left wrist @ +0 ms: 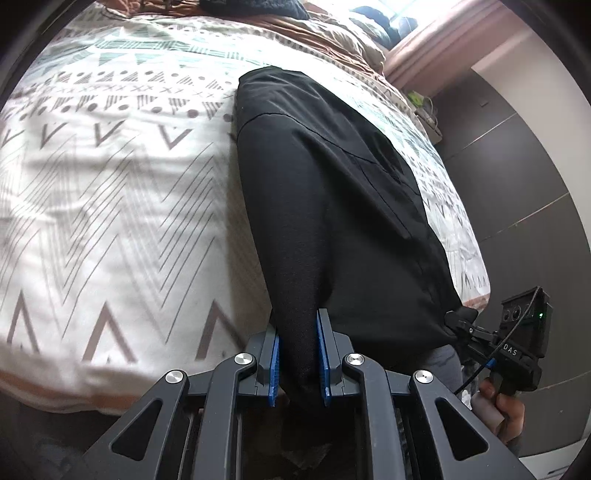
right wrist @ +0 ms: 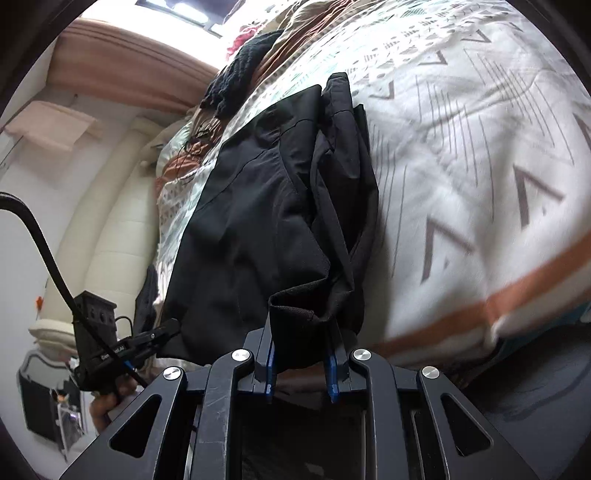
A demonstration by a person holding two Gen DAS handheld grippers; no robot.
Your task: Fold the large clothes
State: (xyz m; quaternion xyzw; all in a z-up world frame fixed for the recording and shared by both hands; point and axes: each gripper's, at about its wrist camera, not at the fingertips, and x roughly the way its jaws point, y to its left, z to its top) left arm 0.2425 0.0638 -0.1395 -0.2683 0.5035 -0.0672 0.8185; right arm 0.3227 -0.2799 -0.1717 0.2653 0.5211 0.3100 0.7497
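Note:
A large black garment (left wrist: 332,192) stretches from the patterned bedspread (left wrist: 110,206) down to both grippers at the near edge of the bed. My left gripper (left wrist: 298,360) is shut on a bunched edge of the cloth between its blue pads (left wrist: 275,365). In the left wrist view my right gripper (left wrist: 458,323) shows at the right, clamped on the garment's other corner, with a hand (left wrist: 506,410) on its grip. In the right wrist view the black garment (right wrist: 266,221) hangs folded in layers, and my right gripper (right wrist: 301,363) is shut on a folded hem. My left gripper (right wrist: 162,334) shows at the left, closed on the cloth.
A dark knitted item (right wrist: 243,70) and brown bedding (left wrist: 295,33) lie near the head of the bed. Dark wardrobe panels (left wrist: 517,177) stand beside the bed. A pale wall and moulding (right wrist: 110,206) fill the left of the right wrist view.

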